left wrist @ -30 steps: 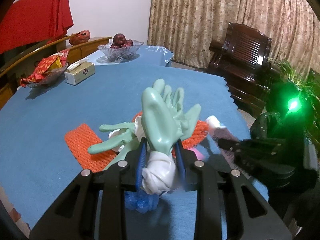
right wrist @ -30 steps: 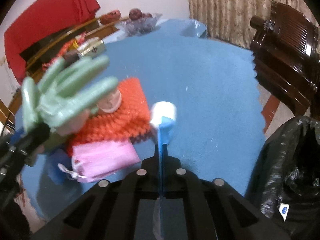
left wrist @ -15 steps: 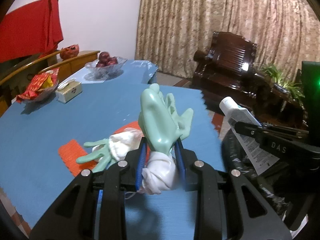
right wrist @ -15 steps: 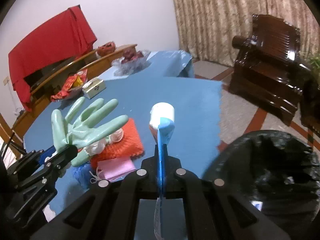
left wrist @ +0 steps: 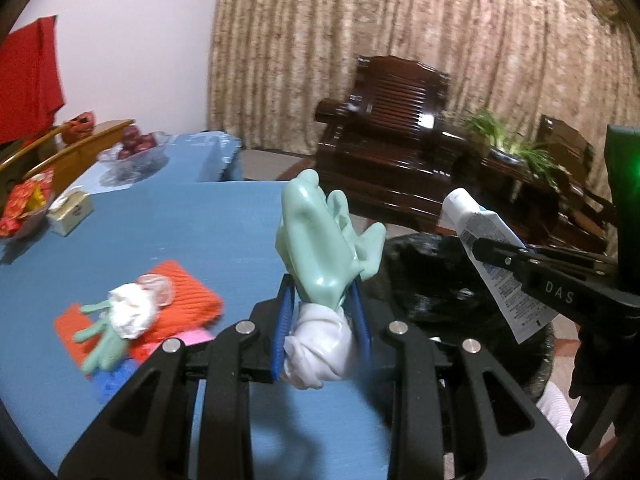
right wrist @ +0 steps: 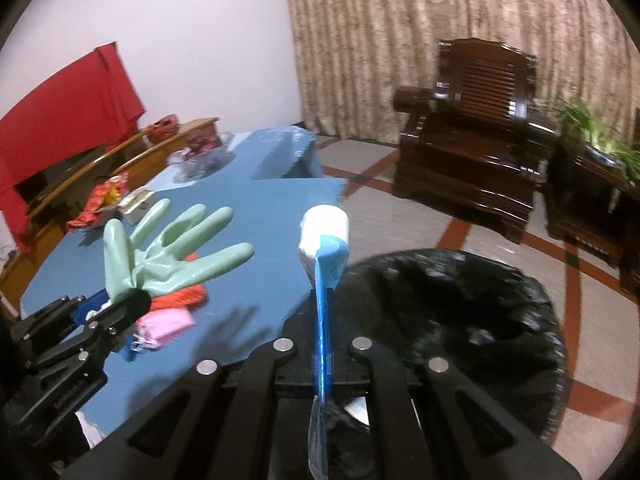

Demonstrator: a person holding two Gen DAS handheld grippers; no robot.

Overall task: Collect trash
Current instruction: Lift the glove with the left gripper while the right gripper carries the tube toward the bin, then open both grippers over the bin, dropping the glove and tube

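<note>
Your left gripper [left wrist: 320,312] is pinching a pale green rubber glove [left wrist: 320,256] with a knotted white cuff. The glove's fingers are sticking up above the blue table [left wrist: 200,232], close to its edge. Your right gripper [right wrist: 325,344] is pinching a flat white and blue tube [right wrist: 325,248], squeezing it thin between the pads. The tube is standing up with its round white cap on top, and it is hanging just by the rim of the black trash bag [right wrist: 460,312].

1 more green glove [left wrist: 108,332] is lying on the table on an orange mesh pad [left wrist: 180,292], next to a pink piece [right wrist: 166,326].

Compared with half a second ago, both grippers are sitting nearer to the bag. The bag is looking bigger in both views, and the table is sliding off to the left.
</note>
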